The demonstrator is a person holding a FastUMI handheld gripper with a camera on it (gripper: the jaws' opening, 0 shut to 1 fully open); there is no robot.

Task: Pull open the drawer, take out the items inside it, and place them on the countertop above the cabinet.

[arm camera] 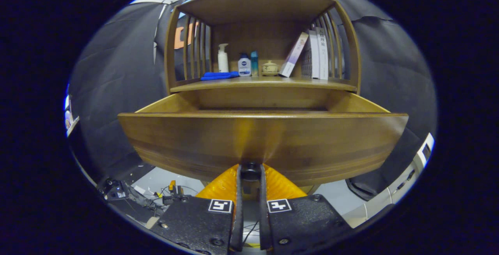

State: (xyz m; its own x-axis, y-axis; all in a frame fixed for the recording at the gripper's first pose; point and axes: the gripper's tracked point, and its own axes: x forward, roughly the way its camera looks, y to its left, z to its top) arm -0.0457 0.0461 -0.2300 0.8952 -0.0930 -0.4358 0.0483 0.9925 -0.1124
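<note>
Gripper view puts the wooden drawer pulled well out toward you, its front panel just ahead of your tongs. Your tongs pinch the dark drawer knob from both sides. You can't see the drawer's inside floor from here. Above it, on the cabinet's desk, stand a white pump bottle, a small lotion bottle, a blue cloth, a lidded ceramic jar and leaning books.

White pump bottle, blue cloth, small jar, books on shelf.
</note>
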